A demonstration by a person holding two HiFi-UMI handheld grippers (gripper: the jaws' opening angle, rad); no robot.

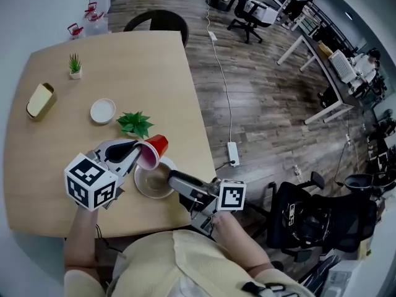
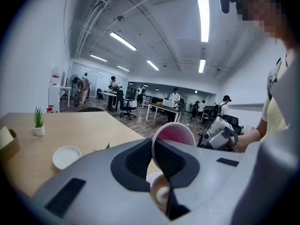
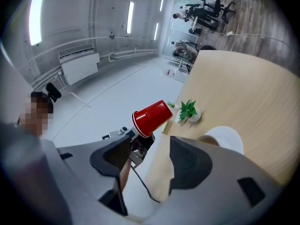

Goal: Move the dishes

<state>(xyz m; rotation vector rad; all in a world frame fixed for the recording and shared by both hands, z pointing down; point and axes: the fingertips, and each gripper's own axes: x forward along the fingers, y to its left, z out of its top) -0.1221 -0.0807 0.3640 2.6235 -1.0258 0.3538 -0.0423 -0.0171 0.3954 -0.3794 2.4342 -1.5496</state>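
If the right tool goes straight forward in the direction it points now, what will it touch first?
The right tool would most likely meet the bowl first, just ahead of its open jaws. The red cup tilted in the left tool seems above that line, but height is unclear.

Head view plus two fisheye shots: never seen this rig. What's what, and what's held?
No robot: a person holds a two-jaw gripper in each hand. The head view looks down from the person's head; each gripper view looks along its own jaws. The left gripper is shut on the rim of a red cup, tipped over a bowl. The right gripper is open and empty, beside the bowl. Also on the table: a white dish, a leafy plant, a potted plant.
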